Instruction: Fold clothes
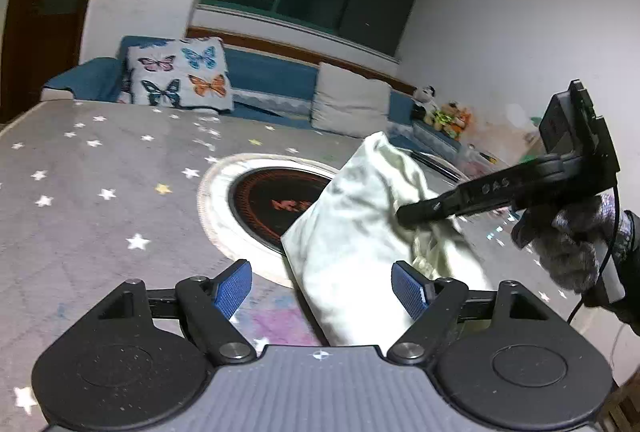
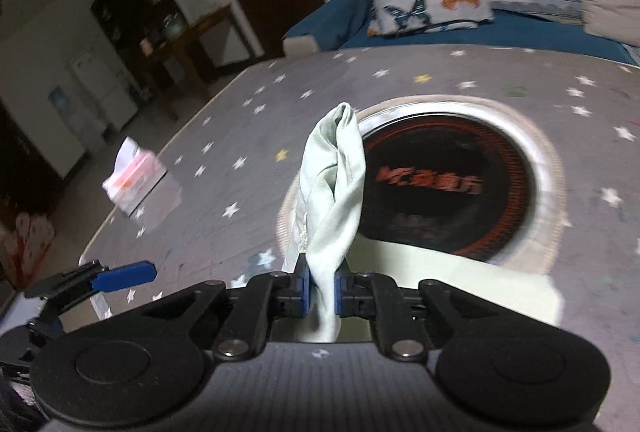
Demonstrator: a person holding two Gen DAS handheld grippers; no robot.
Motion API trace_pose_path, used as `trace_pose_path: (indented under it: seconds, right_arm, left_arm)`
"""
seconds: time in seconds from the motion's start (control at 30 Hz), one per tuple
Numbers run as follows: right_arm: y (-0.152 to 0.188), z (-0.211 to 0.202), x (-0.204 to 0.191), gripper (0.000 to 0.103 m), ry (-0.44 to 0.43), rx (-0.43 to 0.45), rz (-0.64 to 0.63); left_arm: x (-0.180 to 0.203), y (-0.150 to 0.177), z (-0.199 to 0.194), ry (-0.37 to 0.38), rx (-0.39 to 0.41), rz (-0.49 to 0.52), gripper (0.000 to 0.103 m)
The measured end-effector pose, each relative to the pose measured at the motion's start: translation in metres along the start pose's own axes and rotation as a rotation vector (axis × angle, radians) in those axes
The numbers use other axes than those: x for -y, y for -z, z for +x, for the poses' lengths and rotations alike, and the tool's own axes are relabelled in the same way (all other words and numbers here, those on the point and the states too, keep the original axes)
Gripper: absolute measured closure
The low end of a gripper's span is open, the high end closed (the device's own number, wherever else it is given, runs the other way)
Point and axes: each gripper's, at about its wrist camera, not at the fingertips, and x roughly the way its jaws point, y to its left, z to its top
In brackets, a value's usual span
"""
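Observation:
A pale green-white garment (image 1: 352, 232) hangs bunched over the grey star-patterned table (image 1: 100, 160). My right gripper (image 2: 321, 292) is shut on a twisted fold of the garment (image 2: 336, 184), which rises above the pads. More pale fabric spreads beneath that gripper on the table. In the left wrist view the right gripper (image 1: 404, 216) comes in from the right, held by a gloved hand (image 1: 568, 244). My left gripper (image 1: 322, 288) is open. The garment's lower part hangs between its blue pads, close to the right pad, and neither pad presses on it. One left finger (image 2: 124, 276) shows at the lower left.
A round black hotplate (image 1: 272, 208) with a pale rim is set into the table's middle, just behind the garment. A tissue pack (image 2: 134, 180) lies near the table's left edge. A blue sofa with a butterfly cushion (image 1: 180, 76) stands beyond the far edge.

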Motion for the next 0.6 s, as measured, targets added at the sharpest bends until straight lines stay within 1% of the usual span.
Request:
trace_pose_path:
  seconds: [0.17, 0.3, 0.43, 0.6]
  right_arm:
    - [0.009, -0.029, 0.03, 0.093, 0.039, 0.04, 0.046]
    - [0.018, -0.045, 0.052, 0.093, 0.06, 0.052, 0.091]
    - [0.025, -0.054, 0.065, 0.093, 0.074, 0.051, 0.113]
    - [0.029, -0.061, 0.075, 0.093, 0.064, 0.046, 0.125]
  left_arm:
    - [0.01, 0.002, 0.011, 0.009, -0.027, 0.021, 0.024]
    - [0.014, 0.003, 0.016, 0.013, -0.042, 0.028, 0.024]
    - [0.017, 0.005, 0.021, 0.012, -0.059, 0.031, 0.024]
    - [0.017, 0.006, 0.023, 0.008, -0.069, 0.037, 0.024]
